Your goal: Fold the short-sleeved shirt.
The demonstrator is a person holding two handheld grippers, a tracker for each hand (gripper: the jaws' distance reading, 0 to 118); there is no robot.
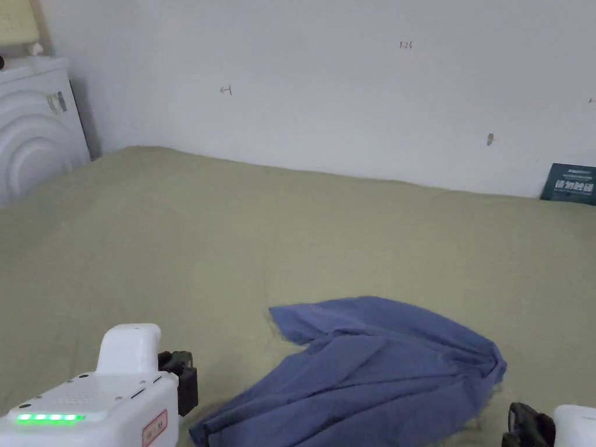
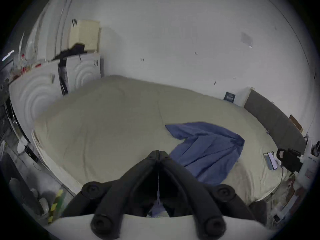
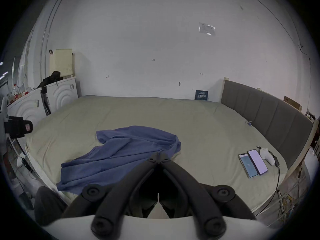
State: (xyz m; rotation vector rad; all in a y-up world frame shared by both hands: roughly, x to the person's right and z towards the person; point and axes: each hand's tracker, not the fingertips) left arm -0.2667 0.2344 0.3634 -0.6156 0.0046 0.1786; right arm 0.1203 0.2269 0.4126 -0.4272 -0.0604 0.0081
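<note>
Shirt (image 1: pixel 361 372) lies crumpled on the bed (image 1: pixel 174 233), near its front edge, unfolded; one sleeve points toward the wall (image 1: pixel 326 81). Left claw (image 2: pixel 158 152) has jaws pressed together, empty, over the bed just left of the shirt; right claw (image 3: pixel 158 155) likewise closed, empty, at the shirt's right edge. Two phones (image 3: pixel 253 164) lie well apart to the right.

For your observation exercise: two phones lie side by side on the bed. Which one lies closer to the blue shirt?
The smaller phone with the bluish screen; the larger phone lies on its far side.
</note>
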